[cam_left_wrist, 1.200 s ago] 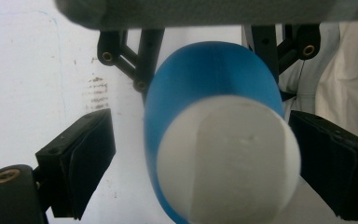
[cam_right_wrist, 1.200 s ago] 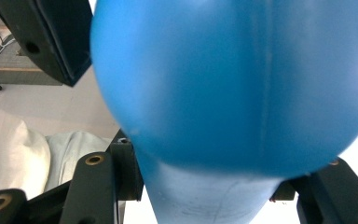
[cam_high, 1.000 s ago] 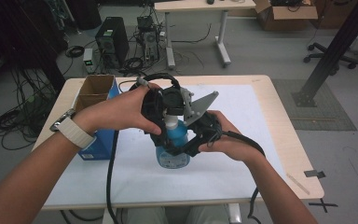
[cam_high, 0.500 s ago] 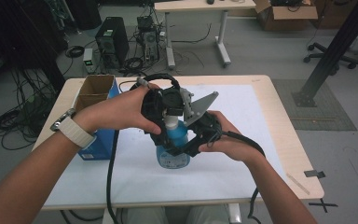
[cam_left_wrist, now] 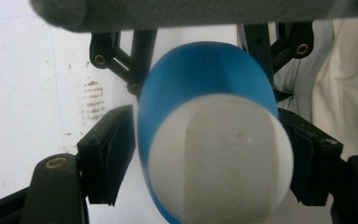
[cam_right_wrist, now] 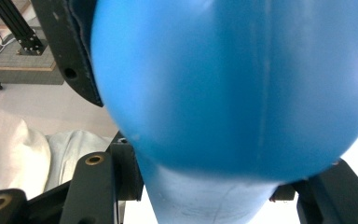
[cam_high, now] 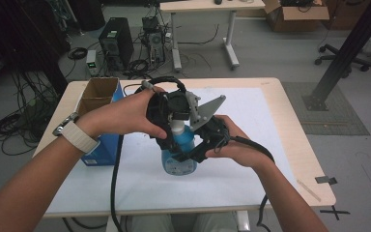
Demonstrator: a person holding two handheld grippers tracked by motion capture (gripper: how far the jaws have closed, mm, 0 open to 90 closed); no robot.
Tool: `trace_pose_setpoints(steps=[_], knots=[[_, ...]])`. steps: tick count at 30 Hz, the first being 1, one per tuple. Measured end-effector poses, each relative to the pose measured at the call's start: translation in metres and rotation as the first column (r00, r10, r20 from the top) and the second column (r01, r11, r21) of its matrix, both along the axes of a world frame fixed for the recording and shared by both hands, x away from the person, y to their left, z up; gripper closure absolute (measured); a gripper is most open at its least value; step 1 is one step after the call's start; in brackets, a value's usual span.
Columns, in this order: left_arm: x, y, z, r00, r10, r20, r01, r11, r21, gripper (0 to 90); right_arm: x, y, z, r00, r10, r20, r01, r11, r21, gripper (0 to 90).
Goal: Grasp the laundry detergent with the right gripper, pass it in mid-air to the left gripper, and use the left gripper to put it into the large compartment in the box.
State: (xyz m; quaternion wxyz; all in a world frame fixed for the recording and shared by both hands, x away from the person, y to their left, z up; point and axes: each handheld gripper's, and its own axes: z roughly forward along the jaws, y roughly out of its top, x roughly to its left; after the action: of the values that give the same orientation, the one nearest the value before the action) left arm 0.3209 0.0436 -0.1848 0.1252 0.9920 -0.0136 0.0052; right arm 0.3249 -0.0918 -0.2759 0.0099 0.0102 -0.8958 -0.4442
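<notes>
I had a blue bottle (cam_high: 178, 157) with a white cap (cam_high: 178, 126) standing upright near the middle of the table (cam_high: 290, 145), on the white sheet (cam_high: 251, 111) that covered most of the top. Its body was translucent blue and rounded, narrowing to a neck under the cap.

My right gripper (cam_high: 200, 147) was clamped on the bottle's body from the right, jaws as far in as they went; in the right gripper view the blue body (cam_right_wrist: 233, 88) bulged between them. My left gripper (cam_high: 171, 113) came down over the top. Its jaws had just been closing, and in the left gripper view the cap (cam_left_wrist: 219, 158) sat between the pads (cam_left_wrist: 114, 154); whether they were pressing on it yet I could not tell.

An open cardboard box (cam_high: 99, 92) in a blue sleeve stood at the table's left edge; I couldn't see what it held.

The sheet lay bare to the right of the bottle and toward the far edge.
</notes>
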Motion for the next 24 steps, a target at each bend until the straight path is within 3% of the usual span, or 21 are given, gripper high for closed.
trace_pose_setpoints(steps=[24], knots=[[-0.0009,-0.0003,-0.0023,0.9998,-0.017,0.005,0.017,0.9998,0.004,36.9,-0.0007,0.0012,-0.0023,1.0,-0.005,-0.006,0.005,0.9999,-0.013,43.9]])
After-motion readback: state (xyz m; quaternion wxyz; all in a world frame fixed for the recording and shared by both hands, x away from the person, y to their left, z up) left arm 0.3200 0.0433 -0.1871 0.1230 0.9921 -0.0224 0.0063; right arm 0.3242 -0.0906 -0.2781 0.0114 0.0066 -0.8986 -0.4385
